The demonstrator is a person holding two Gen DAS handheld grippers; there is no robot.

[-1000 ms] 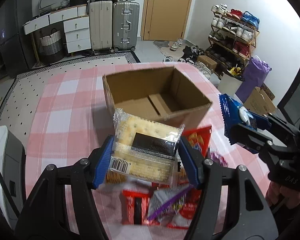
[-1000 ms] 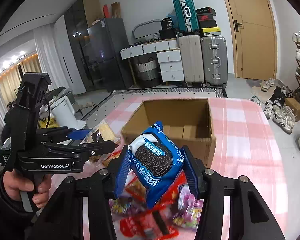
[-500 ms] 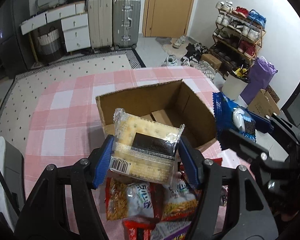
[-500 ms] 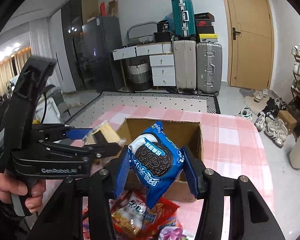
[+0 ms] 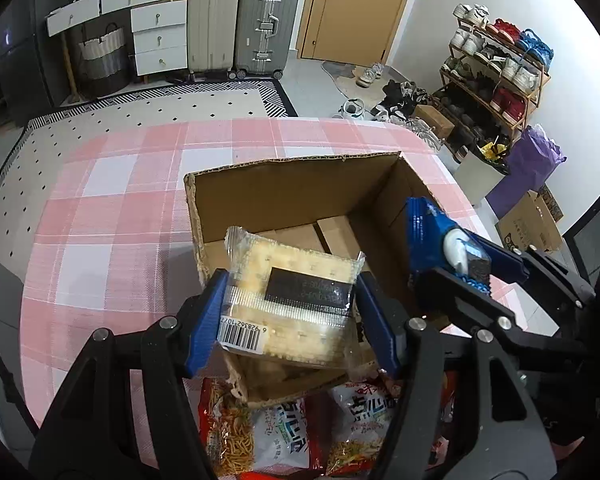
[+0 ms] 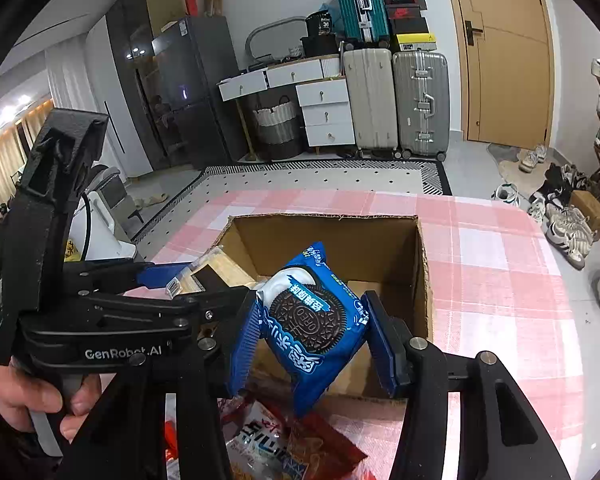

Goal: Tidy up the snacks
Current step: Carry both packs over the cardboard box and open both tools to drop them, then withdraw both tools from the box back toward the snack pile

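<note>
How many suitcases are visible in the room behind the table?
3. A cream suitcase and a silver suitcase stand side by side on the floor left of the door; a teal suitcase sits above them. Others may be hidden behind the clutter.

There is one open brown cardboard box (image 5: 284, 200) on one pink and white checked tablecloth (image 5: 112, 208). One clear packet of square crackers (image 5: 292, 300) and one blue Oreo packet (image 6: 316, 320) are visible. Near the box lie at least two red and white snack bags (image 5: 260, 432). Two black grippers with blue fingers are present: the left gripper (image 5: 292, 316) and the right gripper (image 6: 310, 340).
</note>
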